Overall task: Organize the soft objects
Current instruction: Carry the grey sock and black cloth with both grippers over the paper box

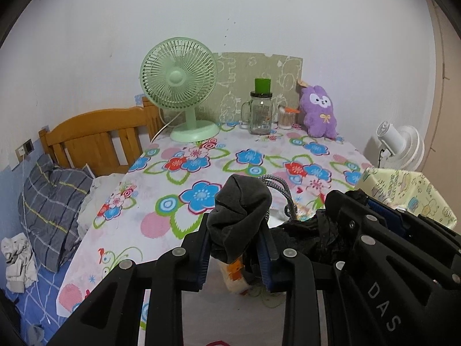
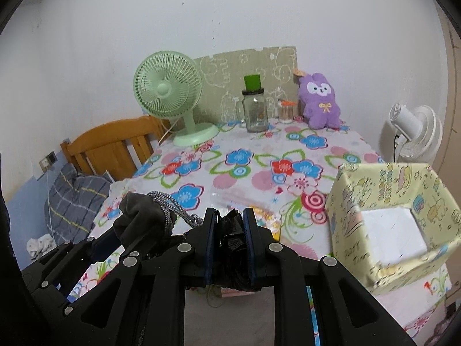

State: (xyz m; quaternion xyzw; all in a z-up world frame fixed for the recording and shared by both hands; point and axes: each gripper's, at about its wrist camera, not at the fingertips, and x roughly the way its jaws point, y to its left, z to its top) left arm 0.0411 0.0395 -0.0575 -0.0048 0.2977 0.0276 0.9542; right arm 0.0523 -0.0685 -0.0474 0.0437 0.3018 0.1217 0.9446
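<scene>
At the bottom centre of the left wrist view, the left tool (image 1: 234, 240) is closed on a bunched dark grey cloth (image 1: 239, 216); the cloth stands up between the blue pads and bulges above the fingertips, with its lower end hanging below them. A grey braided cord (image 1: 283, 186) loops out from behind the cloth, toward the right of the frame. Lower right in that view sits the right tool (image 1: 371, 210), with crumpled black fabric (image 1: 314, 238) lying between the two tools.

Low in the centre of the right wrist view, the right tool (image 2: 229, 245) is narrow and clamped on the crumpled black fabric (image 2: 232, 236), which fills the gap between its pads and pokes out past the tips and below them. To its left, the left tool (image 2: 131, 235) shows with the grey cloth (image 2: 141, 219) and cord (image 2: 170, 201) on top of it.

Both bundles are above the flowered bench (image 2: 245, 155). At the right of the frame, beside the right tool, stands an open yellow patterned box (image 2: 345, 201), its white floor bare. Along the far edge of the bench are a green fan (image 2: 170, 95), a glass jar (image 2: 255, 109) and a purple plush toy (image 2: 319, 102)
</scene>
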